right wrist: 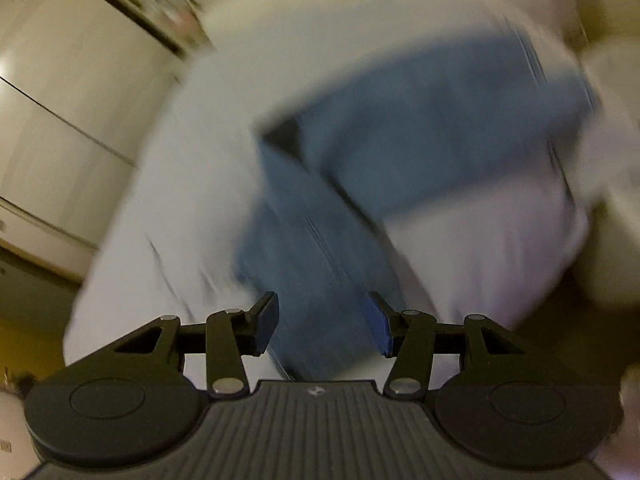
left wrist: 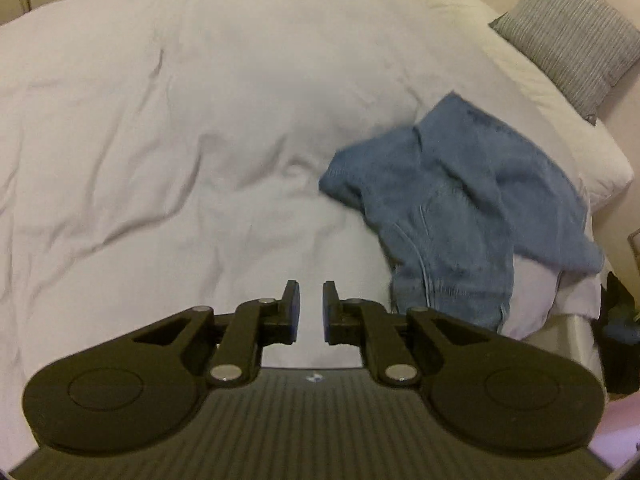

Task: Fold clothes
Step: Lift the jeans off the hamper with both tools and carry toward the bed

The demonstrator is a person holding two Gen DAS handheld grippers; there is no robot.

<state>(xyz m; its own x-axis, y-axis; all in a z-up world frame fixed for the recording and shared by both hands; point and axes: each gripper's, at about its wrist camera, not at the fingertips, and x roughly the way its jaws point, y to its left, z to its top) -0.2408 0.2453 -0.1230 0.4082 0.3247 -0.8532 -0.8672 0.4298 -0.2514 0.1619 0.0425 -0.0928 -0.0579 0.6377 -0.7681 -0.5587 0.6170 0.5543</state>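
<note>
White bedding fills the scene, a wide rumpled duvet (left wrist: 180, 120) spread across the bed, and both tools hang above it with nothing in them.

Left gripper (left wrist: 311, 306) first: its jaws stand narrow, a slim gap between the blue-faced pads, bare white duvet showing through that gap. Nothing is pinched there. Out at two o'clock from those jaws lies the blue denim garment (left wrist: 452, 208), crumpled, one part flopped over another, its stitched hem just beside the right finger's linkage in this view and its far end draped toward the bed's edge. Farther out, at one o'clock near the top corner, a grey striped cushion (left wrist: 568, 36) leans at the head end of the bed.

Over to the right gripper (right wrist: 323, 322): jaws wide apart, empty, and the picture is heavily smeared. Between and beyond the pads, running from twelve toward one o'clock, the same denim (right wrist: 400, 152) shows as a blue bent shape on the white cover; whether the pads touch it I cannot tell through the blur. Off at ten o'clock, pale cupboard doors (right wrist: 60, 112) line the wall.
</note>
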